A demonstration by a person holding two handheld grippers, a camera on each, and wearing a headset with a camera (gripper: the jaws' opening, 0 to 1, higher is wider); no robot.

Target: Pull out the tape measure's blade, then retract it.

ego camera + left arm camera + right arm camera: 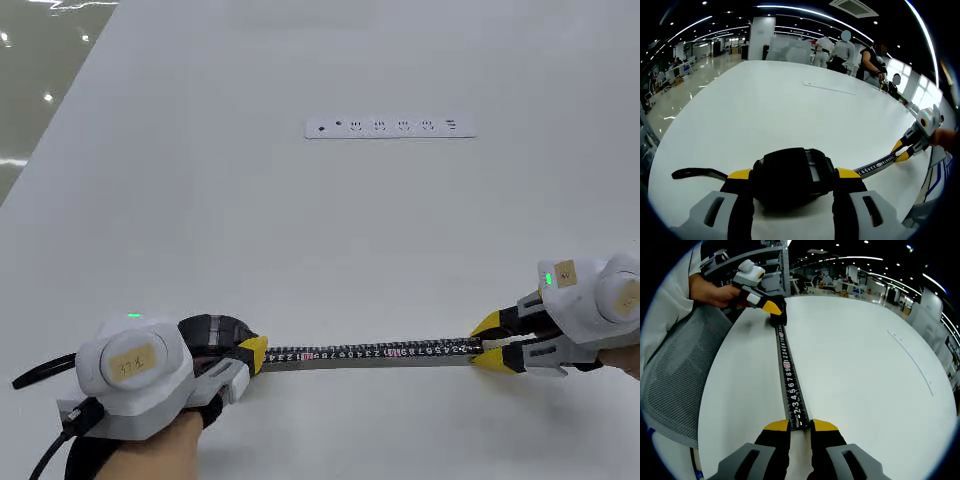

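Two grippers engaged, one at each end of the tape measure. Left gripper [243, 366]: jaws clamped on either side of the black case [215, 335], which sits at the near left of the white surface [300, 230]. A black wrist strap [40, 372] trails off behind the case. Right gripper [490, 343]: jaws pinched together on the tip end of the blade [370, 351], at the near right. Blade drawn out between them, long axis left–right along the near edge of the surface, printed face up, lying on or just over the surface; contact not resolvable. Judgement: pull-out looks done or close to it. Retraction turns on the right gripper travelling leftward along the blade's own line toward the case, with the left gripper holding the case fixed. Off-axis drift would likely twist the blade. Far side: white power strip [390, 127], well apart from the work
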